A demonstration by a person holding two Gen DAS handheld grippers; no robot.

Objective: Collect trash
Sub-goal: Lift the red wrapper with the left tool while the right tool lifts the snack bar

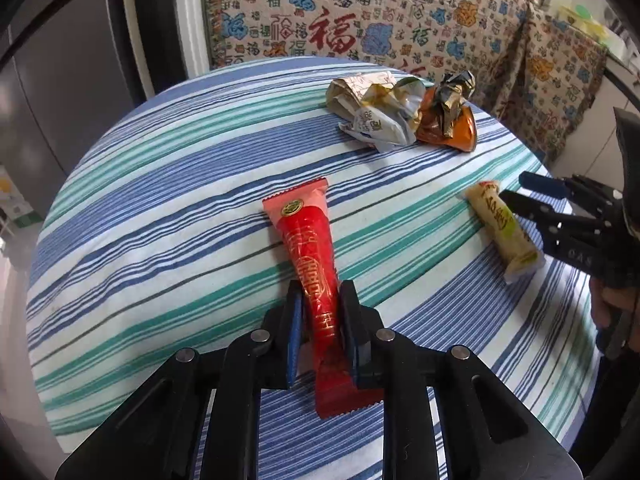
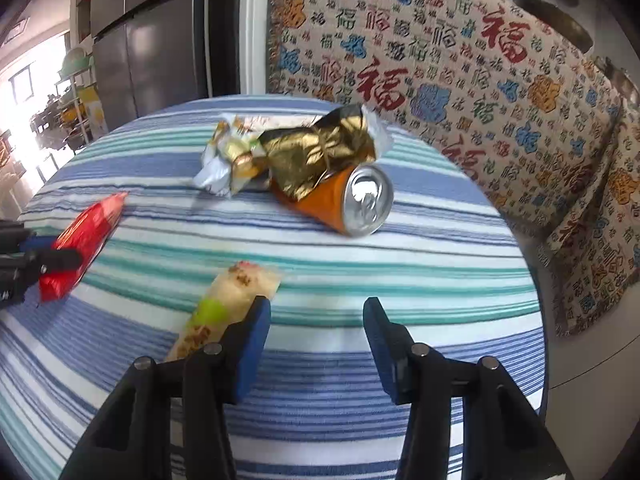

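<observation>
Claws: two. The left claw [image 1: 320, 316] is closed on the red wrapper; the right claw [image 2: 316, 332] stands open with nothing between its blue pads.
Trash count: two long snack wrappers, one drink can, and a heap of crumpled wrappers whose number cannot be told.
Red wrapper [image 1: 310, 276]: a long, narrow, glossy red packet with gold Chinese ornament printed down its length, a pink serrated end with a small round green-and-gold emblem, and a zigzag-cut near end. It lies near the middle of the worktop, its near half pinched between the left claw's pads.
Yellow wrapper [image 2: 224, 312]: a pale cream packet with a lime-green patch and brown-gold characters too blurred to read. It lies toward the near right edge of the worktop, just beside the right claw's left finger.
Can [image 2: 348, 200]: orange, on its side, silver top facing the right wrist camera, toward the far edge of the worktop.
Crumpled wrappers [image 1: 376, 108]: gold foil, white and silver pieces, piled against and partly over the can.
Worktop [image 1: 160, 220]: round, covered in a cloth striped blue, teal and white.
Backdrop: a hanging cloth [image 1: 400, 20] printed all over with the character 福 in red, green and blue.
</observation>
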